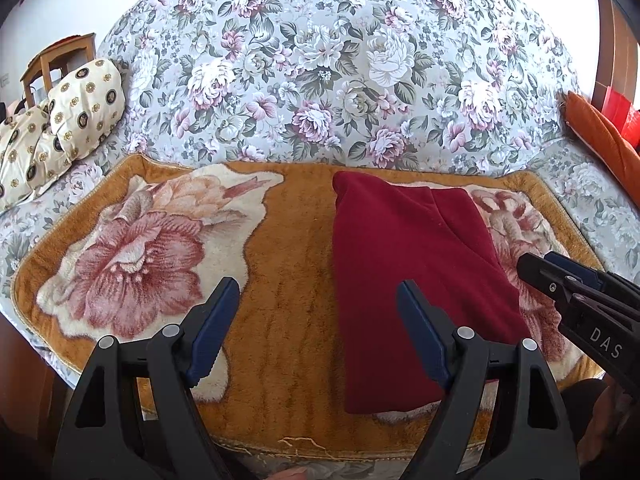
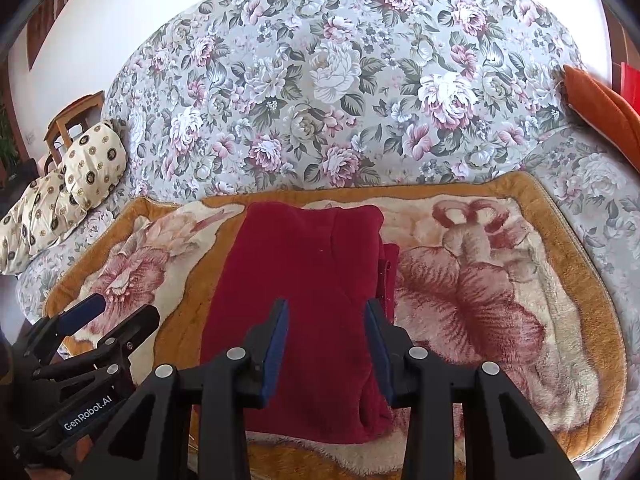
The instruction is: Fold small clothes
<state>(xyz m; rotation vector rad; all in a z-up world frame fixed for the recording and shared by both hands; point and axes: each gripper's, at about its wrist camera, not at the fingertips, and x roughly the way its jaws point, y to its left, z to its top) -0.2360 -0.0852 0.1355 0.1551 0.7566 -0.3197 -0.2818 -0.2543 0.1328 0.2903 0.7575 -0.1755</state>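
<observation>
Red fleece, one garment (image 2: 304, 312), lies folded on the plush mat (image 2: 560, 320) that covers the seat of the floral sofa (image 2: 340, 80). In the left wrist view the garment (image 1: 408, 276) sits right of the mat's middle, over the mat's (image 1: 280, 280) orange band and part of its rose print.

Gripper state:
- Left gripper (image 1: 320, 320): jaws wide, nothing between them, held above the mat just left of the garment.
- Right gripper (image 2: 326, 344): jaws about half open, over the garment's near half. No cloth is visibly pinched; whether the pads graze the fleece cannot be told.

Orientation: the garment forms a long rectangle. Its long axis runs from the near mat edge toward the sofa back, leaning slightly. The far end is narrower and rounded. An overlapping layer shows as a diagonal seam, and a second edge peeks out along the right side.

Step in hand, as judged: the lengthwise folds look done, and a crosswise fold remains.

Recommended procedure:
1. Place one gripper at each near corner.
2. Pinch every layer together, not the top layer alone.
3. Lift only enough to clear the mat, since plush pile will probably drag on fleece.
4. Carry both corners evenly toward the far end.
5. Align the edges before release.
</observation>
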